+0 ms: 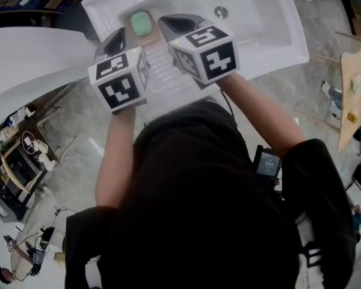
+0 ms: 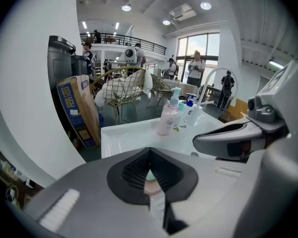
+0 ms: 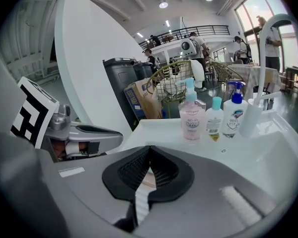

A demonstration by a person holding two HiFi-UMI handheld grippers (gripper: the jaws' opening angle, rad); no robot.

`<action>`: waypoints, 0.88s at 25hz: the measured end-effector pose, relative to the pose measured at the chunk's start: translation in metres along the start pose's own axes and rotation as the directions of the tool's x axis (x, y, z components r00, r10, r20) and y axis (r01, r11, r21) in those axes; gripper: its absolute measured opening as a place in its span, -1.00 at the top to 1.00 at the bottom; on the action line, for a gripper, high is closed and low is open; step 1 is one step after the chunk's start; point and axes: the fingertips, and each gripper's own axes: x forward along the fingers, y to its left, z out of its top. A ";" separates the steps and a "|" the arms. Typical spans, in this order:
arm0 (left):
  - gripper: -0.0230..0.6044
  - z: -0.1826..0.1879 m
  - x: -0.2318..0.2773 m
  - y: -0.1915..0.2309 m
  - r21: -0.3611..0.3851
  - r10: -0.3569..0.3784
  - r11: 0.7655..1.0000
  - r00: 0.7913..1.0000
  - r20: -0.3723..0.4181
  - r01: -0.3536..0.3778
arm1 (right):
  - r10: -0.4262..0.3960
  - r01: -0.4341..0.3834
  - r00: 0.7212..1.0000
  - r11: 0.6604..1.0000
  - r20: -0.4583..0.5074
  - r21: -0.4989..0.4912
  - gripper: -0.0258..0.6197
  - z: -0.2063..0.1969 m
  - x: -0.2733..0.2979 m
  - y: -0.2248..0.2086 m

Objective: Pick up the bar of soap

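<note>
Above the white ceramic sink (image 1: 265, 35), both grippers closed on nothing

At the left of the head view, the left gripper (image 1: 119, 36) has its two grey jaws pressed together. Its black ribbed pads (image 2: 131, 170) meet at the tip with nothing clamped between them. Through the small opening behind that tip, its own view shows a sliver of pale green over a pinkish patch. The right gripper (image 1: 168, 24) stands the same way: jaws together and empty, with a pinkish patch showing through the gap in its own view. Both point down and away from the person, side by side and close together.

The pale green, rounded bar of soap (image 1: 141, 23) lies flat on a tan soap dish (image 1: 128, 20). It sits between the two gripper noses and just beside each; whether either nose touches the dish cannot be told. The dish rests on the sink at the far end of a ribbed draining strip (image 1: 162, 65). A round metal drain (image 1: 221, 12) lies to the right of the right gripper, apart from it.

Along the sink's back edge stand a pink pump bottle (image 3: 192, 115), a small white bottle with a teal cap (image 3: 214, 117) and a white bottle with a blue pump (image 3: 234, 113). They are next to a curved white tap (image 3: 252, 114). Beyond the sink leans a cardboard box with blue print (image 2: 77, 110). The person's black top (image 1: 198, 209) fills the lower head view
</note>
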 end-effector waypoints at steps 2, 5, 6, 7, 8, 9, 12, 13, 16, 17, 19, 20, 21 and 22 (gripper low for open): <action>0.93 0.002 0.009 0.000 -0.001 0.004 1.000 1.000 -0.016 -0.004 | 0.010 -0.010 1.000 1.000 -0.010 0.008 0.88 0.002 0.007 -0.006; 0.93 0.003 0.019 0.000 -0.011 0.010 1.000 0.999 -0.044 -0.010 | 0.023 -0.023 0.999 1.000 -0.028 0.015 0.88 0.003 0.016 -0.014; 0.93 0.002 0.022 0.000 -0.014 0.013 1.000 0.998 -0.053 -0.013 | 0.029 -0.029 0.999 0.999 -0.033 0.019 0.88 0.003 0.018 -0.015; 0.93 0.002 0.025 0.001 -0.016 0.016 1.000 0.998 -0.063 -0.017 | 0.035 -0.034 0.999 0.999 -0.037 0.024 0.88 0.004 0.021 -0.017; 0.93 0.002 0.029 0.002 -0.018 0.020 1.000 0.997 -0.073 -0.021 | 0.040 -0.039 0.998 0.999 -0.042 0.028 0.88 0.004 0.024 -0.019; 0.93 0.001 0.033 0.003 -0.020 0.022 1.000 0.996 -0.083 -0.024 | 0.044 -0.042 0.998 0.999 -0.049 0.033 0.88 0.003 0.027 -0.021; 0.93 -0.001 0.047 0.004 -0.022 0.025 0.999 0.993 -0.116 -0.028 | 0.054 -0.050 0.996 0.997 -0.066 0.051 0.88 0.003 0.037 -0.030; 0.92 -0.002 0.053 0.005 -0.020 0.026 0.999 0.992 -0.127 -0.029 | 0.058 -0.053 0.996 0.997 -0.071 0.058 0.88 0.002 0.040 -0.032; 0.88 -0.005 0.069 0.006 -0.016 0.025 0.999 0.986 -0.162 -0.028 | 0.070 -0.063 0.994 0.995 -0.087 0.076 0.88 0.001 0.052 -0.042; 0.86 -0.006 0.074 0.006 -0.015 0.024 1.000 0.985 -0.174 -0.027 | 0.073 -0.065 0.993 0.994 -0.092 0.083 0.88 0.001 0.055 -0.046; 0.82 -0.008 0.083 0.002 -0.012 0.024 1.000 0.980 -0.199 -0.027 | 0.078 -0.068 0.992 0.993 -0.099 0.101 0.88 0.001 0.059 -0.055; 0.78 -0.010 0.087 -0.001 -0.010 0.024 1.000 0.977 -0.214 -0.027 | 0.079 -0.067 0.992 0.991 -0.102 0.112 0.88 0.000 0.059 -0.061; 0.74 -0.012 0.092 -0.005 -0.010 0.023 1.000 0.973 -0.229 -0.026 | 0.079 -0.066 0.991 0.990 -0.106 0.121 0.88 0.000 0.060 -0.067; 0.69 -0.015 0.096 -0.008 -0.010 0.022 1.000 0.969 -0.246 -0.026 | 0.079 -0.065 0.991 0.990 -0.109 0.128 0.88 0.000 0.060 -0.074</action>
